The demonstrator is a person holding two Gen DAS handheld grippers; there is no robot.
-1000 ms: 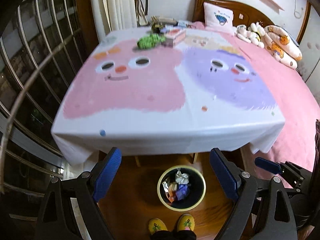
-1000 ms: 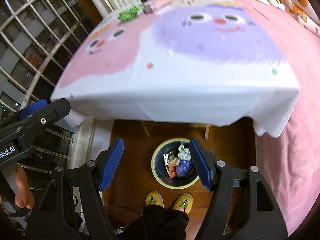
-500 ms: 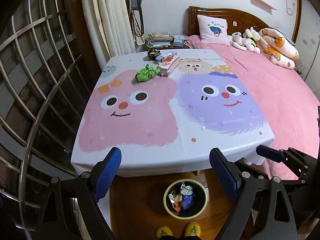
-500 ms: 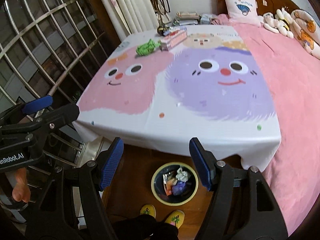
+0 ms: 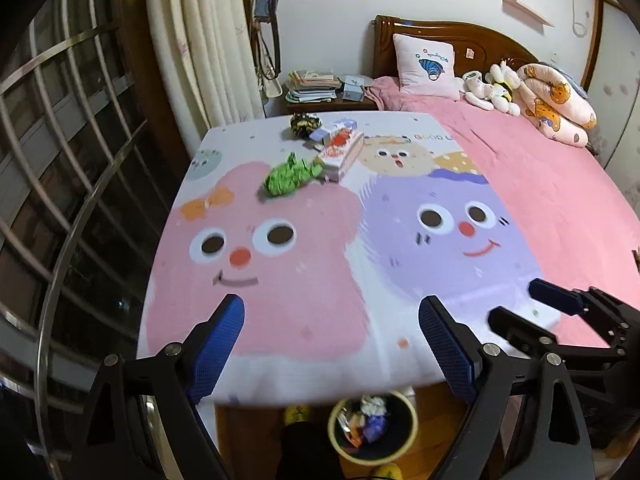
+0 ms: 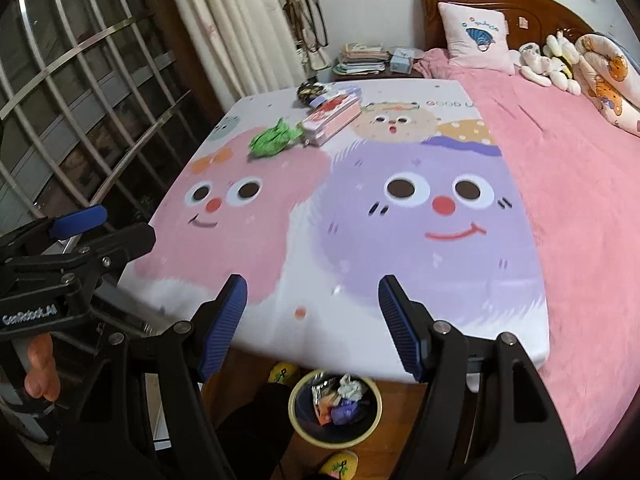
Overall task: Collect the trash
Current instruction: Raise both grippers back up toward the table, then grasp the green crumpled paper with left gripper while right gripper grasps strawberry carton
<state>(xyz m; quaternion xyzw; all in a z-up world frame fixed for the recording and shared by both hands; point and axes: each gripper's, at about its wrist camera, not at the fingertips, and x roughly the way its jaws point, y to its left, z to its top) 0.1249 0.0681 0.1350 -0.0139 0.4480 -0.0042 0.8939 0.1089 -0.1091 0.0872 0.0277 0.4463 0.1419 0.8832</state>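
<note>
1. The left tool [image 5: 330,336] has its two blue-padded fingers spread wide with nothing between them; it points down and forward over the near edge of the worktop [image 5: 280,372].
2. The right tool [image 6: 312,320] is spread too and empty. It hangs beside the left one, and each shows at the edge of the other's view.
3. The worktop is covered by a cloth printed with a pink face and a purple face. Its near half is bare, so what remains to collect lies at the far end, well away from both tools.
4. There a crumpled green wrapper [image 5: 290,176] rests on the pink face's top edge, just beside a pink-and-white box [image 5: 340,152]. Beyond the box sit a dark crumpled ball [image 5: 305,124] and some small blue-and-white packets; whether these touch I cannot tell.
5. The bin [image 6: 298,420] stands on the wooden floor below the near edge, close to the person's yellow slippers, and already holds scraps of paper and foil. Placed there, it probably lets trash be dropped straight down once carried back.
6. The green wrapper looks the nearest piece and the likely next target; being light and crushed, it should need a full pinch across its bulk, and a long reach over the cloth.
</note>
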